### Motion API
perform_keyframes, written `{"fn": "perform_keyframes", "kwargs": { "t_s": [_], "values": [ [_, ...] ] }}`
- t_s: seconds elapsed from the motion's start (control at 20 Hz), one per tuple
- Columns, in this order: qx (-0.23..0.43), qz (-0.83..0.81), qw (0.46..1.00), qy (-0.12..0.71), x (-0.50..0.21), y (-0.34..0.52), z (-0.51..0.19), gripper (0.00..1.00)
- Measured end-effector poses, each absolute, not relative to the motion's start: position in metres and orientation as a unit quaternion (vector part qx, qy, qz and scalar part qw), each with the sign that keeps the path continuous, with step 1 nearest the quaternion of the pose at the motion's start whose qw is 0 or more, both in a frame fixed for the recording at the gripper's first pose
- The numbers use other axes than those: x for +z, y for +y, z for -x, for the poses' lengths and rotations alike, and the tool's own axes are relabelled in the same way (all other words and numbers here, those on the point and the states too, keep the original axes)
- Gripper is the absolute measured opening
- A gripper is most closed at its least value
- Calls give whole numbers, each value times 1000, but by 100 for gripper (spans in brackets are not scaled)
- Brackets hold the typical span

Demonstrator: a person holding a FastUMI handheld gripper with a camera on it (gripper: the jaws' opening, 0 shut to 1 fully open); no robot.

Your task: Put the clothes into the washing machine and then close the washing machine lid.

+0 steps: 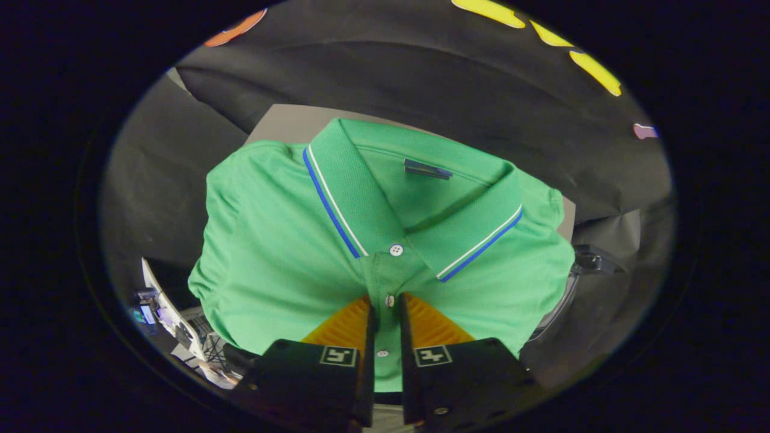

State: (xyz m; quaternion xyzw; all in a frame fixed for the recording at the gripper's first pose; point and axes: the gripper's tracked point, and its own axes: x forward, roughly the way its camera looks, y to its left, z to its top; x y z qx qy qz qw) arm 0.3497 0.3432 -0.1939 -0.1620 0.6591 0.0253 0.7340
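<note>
The tool is pinching the green shirt by its button strip, fingers nearly closed, apparently for lifting it off the tabletop.

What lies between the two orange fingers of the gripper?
In the gripper view, the green polo shirt's button placket lies between the fingers of the gripper, which pinch it.

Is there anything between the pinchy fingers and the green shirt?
No, nothing sits between them. The gripper already has the green polo shirt pinched: its two orange fingers press on the button strip just below the collar. The shirt hangs bunched ahead of the fingers, in front of a grey board.
</note>
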Motion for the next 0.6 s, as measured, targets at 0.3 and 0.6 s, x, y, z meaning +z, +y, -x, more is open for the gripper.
{"fn": "perform_keyframes", "kwargs": {
  "t_s": [0.3, 0.6],
  "values": [
    [31, 140, 739, 659, -191, 344, -349, 6],
    [62, 110, 758, 640, -153, 349, -347, 6]
  ]
}}
